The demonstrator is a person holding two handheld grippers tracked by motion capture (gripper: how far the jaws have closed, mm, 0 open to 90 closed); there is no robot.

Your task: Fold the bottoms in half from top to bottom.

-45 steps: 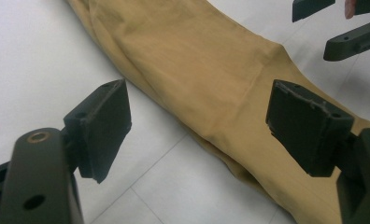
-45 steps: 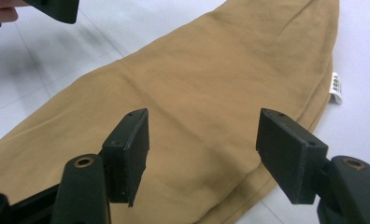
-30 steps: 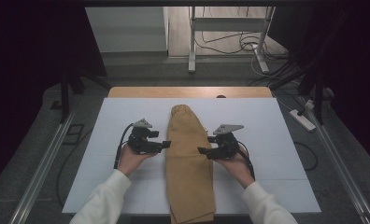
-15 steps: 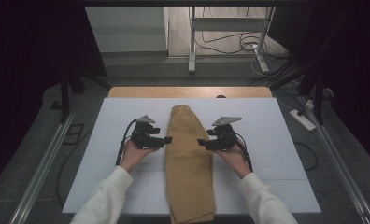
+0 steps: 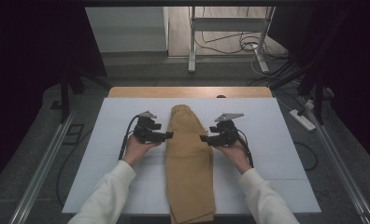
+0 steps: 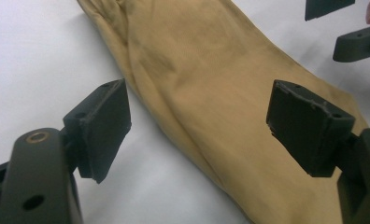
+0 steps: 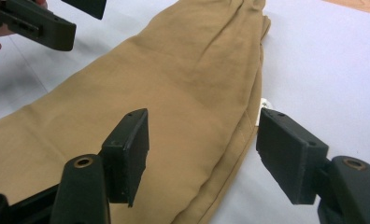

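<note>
Right now a folded tan garment, likely trousers, lies lengthwise down the middle of the white sheet covering the tabletop, its narrow end toward the far edge and its wide end hanging over the near edge. Wooden table shows as a strip past the sheet's far edge.

Left gripper sits just beside the garment's left edge, about a third of the way from the far end, jaws pointing inward at the cloth. Jaws stand wide apart, nothing between the pads; in the left gripper view the garment's edge runs under the gap, one pad over bare sheet, the other over cloth. Not pressing.

Right gripper mirrors it at the garment's right edge, jaws facing the left gripper across the cloth. Also spread wide and empty; in the right gripper view the folded edge with its stacked layers lies beneath the gap. A small white tag peeks out at that edge, near the far pad.

Both hands wear white sleeves, forearms coming from the near edge.
</note>
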